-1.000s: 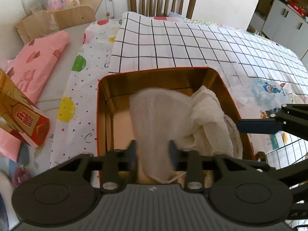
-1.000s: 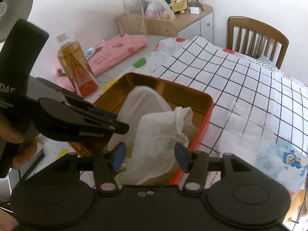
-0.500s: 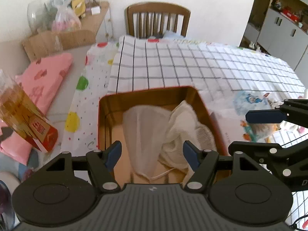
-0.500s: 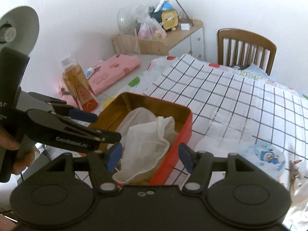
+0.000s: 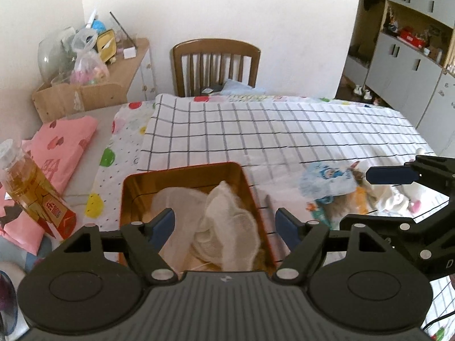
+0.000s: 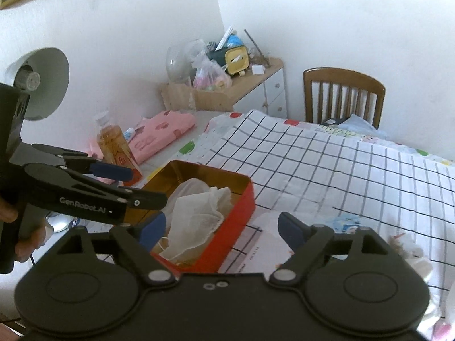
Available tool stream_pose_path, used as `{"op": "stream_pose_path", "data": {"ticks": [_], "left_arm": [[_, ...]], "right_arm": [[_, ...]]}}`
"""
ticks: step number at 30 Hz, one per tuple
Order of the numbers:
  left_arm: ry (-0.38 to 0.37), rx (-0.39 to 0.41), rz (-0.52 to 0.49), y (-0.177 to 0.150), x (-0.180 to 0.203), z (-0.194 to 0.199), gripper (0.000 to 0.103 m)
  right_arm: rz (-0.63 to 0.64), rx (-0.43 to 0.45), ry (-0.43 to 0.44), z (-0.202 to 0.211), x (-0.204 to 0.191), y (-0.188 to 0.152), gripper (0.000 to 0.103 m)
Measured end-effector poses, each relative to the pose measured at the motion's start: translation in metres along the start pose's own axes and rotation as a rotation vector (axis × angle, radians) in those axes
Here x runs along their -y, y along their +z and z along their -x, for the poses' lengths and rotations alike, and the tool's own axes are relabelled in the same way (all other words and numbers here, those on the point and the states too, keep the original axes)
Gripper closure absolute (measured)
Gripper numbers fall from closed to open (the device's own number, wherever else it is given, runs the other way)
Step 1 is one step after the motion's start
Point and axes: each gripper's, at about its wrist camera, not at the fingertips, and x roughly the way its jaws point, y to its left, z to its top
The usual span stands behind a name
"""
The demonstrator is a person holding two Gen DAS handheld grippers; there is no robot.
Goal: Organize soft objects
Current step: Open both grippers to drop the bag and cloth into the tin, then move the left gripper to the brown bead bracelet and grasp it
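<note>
"GenRobot.AI" is printed on the left tongs (image 6: pixel 136 187). Both they and the right tongs (image 6: pixel 221 226) are opening, gripping nothing. Just beyond them, the white mesh cloth (image 5: pixel 224 224) lies bunched inside the red tin (image 6: pixel 241 207) on the checked surface (image 5: pixel 284 130).

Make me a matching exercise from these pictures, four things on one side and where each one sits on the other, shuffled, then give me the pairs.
Things:
1. white mesh cloth
2. amber liquid bottle with red label
3. brown wooden chair
4. folded pink patterned fabric

Places:
A. behind the table's far edge
B. inside the red metal tin
C. standing left of the tin
D. lying flat, beyond the bottle

Pairs: 1-B, 2-C, 3-A, 4-D
</note>
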Motion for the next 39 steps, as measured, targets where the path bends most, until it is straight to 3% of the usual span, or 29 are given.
{"op": "stream_pose_path", "data": {"ticks": [2,7,19,21,23,32,39], "left_arm": [[-0.007,0.009,-0.002,0.001,0.008,0.003,0.020],[-0.033,0.047,-0.003,0.000,0.028,0.012,0.019],[-0.015,0.096,0.007,0.003,0.066,0.017,0.014],[0.005,0.097,0.000,0.003,0.074,0.016,0.000],[0.025,0.108,0.004,0.003,0.079,0.015,0.000],[-0.014,0.121,-0.050,-0.004,0.105,0.007,0.000],[-0.056,0.081,-0.058,-0.019,0.120,-0.006,0.000]], "right_arm": [[-0.004,0.015,-0.006,0.010,0.005,-0.002,0.011],[-0.012,0.047,-0.023,0.031,0.018,-0.006,0.006],[-0.060,0.075,-0.057,0.067,0.054,-0.028,0.005],[-0.066,0.077,-0.064,0.071,0.059,-0.032,0.005],[-0.073,0.081,-0.072,0.074,0.064,-0.035,0.004],[-0.101,0.078,-0.102,0.083,0.090,-0.047,0.004],[-0.113,0.064,-0.149,0.084,0.110,-0.059,0.004]]}}
